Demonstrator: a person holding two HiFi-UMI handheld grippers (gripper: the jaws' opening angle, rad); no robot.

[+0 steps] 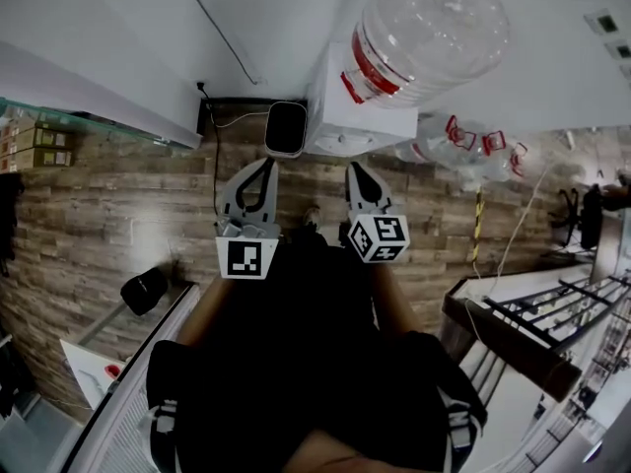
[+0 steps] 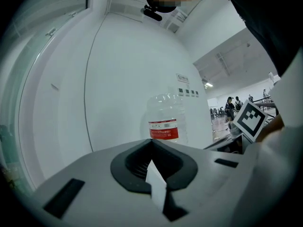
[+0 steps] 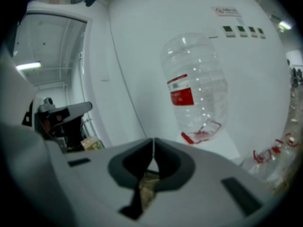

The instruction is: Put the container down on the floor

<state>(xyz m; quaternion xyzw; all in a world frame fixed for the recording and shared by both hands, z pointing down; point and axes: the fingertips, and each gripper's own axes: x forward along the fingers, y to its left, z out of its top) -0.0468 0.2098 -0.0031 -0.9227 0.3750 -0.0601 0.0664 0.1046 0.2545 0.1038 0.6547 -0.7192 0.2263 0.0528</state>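
The container is a big clear water jug [image 1: 429,28] with a red label. It stands neck down on a white dispenser [image 1: 350,116] against the wall, and shows in the left gripper view [image 2: 164,119] and the right gripper view [image 3: 194,86]. My left gripper [image 1: 264,166] and right gripper [image 1: 355,170] are held side by side over the wooden floor, short of the dispenser and apart from the jug. Both are shut with nothing between the jaws, as seen up close on the left gripper [image 2: 151,141] and the right gripper [image 3: 153,140].
Several empty clear jugs with red handles [image 1: 463,146] lie on the floor right of the dispenser. A small white and black box [image 1: 286,128] stands to its left, with a cable running to the wall. A black object [image 1: 145,289] lies at left and a dark railing [image 1: 532,323] at right.
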